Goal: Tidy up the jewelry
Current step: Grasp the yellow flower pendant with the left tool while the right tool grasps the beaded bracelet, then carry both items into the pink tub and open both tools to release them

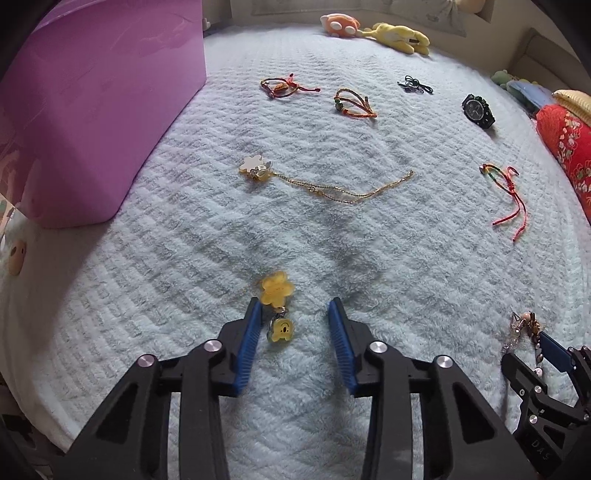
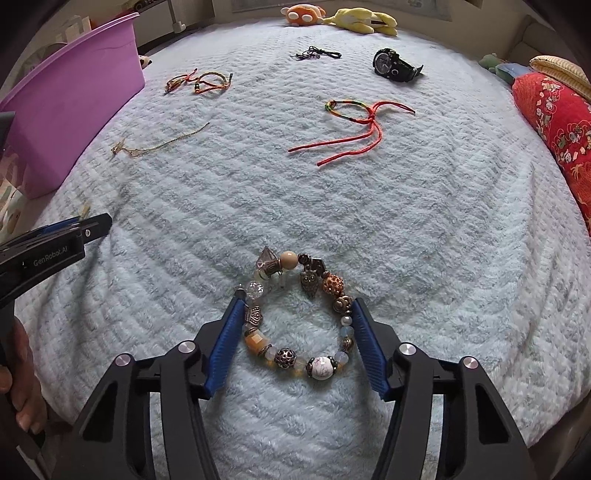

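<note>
Half the yellow flower charm (image 1: 276,289) hides behind the left gripper (image 1: 295,314).

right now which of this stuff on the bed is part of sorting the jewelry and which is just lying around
Part of the job:
- beaded bracelet, between the right gripper pads
- yellow charm, by the left gripper
- gold chain
- cord bracelets
- red string bracelet
- watch
- purple bin

Just lying about:
- plush toys
- red pillow

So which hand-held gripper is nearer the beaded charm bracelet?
Right hand-held gripper: its fingers flank the beaded charm bracelet. The left hand-held gripper is off to its left.
</note>
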A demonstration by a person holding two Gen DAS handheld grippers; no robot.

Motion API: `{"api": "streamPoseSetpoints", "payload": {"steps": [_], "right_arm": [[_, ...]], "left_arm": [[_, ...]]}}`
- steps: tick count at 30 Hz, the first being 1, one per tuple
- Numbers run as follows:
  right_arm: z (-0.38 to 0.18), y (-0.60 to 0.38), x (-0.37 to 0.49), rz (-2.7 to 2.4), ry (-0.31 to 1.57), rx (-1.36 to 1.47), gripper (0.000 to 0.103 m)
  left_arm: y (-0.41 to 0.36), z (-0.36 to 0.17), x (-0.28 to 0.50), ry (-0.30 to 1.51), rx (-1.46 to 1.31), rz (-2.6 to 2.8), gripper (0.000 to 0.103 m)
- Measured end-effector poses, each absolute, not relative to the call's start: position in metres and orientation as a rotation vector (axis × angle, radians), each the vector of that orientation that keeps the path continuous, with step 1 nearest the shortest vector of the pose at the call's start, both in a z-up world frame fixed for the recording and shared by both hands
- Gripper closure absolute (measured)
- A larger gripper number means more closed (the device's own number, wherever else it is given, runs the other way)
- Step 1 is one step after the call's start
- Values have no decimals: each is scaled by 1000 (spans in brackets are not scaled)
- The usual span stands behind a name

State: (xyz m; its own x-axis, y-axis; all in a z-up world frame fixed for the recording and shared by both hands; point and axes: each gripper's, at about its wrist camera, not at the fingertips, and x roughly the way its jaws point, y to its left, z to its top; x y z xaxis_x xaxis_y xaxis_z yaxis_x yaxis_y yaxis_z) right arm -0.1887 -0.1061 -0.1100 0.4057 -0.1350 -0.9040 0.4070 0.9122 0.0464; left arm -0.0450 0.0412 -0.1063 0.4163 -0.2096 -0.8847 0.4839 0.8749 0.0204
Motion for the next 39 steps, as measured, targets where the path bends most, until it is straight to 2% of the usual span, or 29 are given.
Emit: {"api": "streamPoseSetpoints", "payload": {"steps": [2,4,5,12,27,39], "right_arm": [[-108,-105,-189,-342,1103,270,61],[-106,-101,-188,-334,1111,261,89],[-105,-101,-187,-334,1112,258,89],[-95,-112,-189,-317,1104,329,93],[-61,-127,-190,-315,1068,368,93],[-6,-131,-181,-290,1012,337,93]], "left_arm": [[44,-106,-43,1063,281,-441,75],[46,-105,-43,1062,281,-444,84],[46,-104,-44,1065,281,-452,89],[48,-99,-44,1069,270,-452,89],[50,-68,-47,1072,236,-454,90],[45,-10,-46,1040,206,-468,90]]}}
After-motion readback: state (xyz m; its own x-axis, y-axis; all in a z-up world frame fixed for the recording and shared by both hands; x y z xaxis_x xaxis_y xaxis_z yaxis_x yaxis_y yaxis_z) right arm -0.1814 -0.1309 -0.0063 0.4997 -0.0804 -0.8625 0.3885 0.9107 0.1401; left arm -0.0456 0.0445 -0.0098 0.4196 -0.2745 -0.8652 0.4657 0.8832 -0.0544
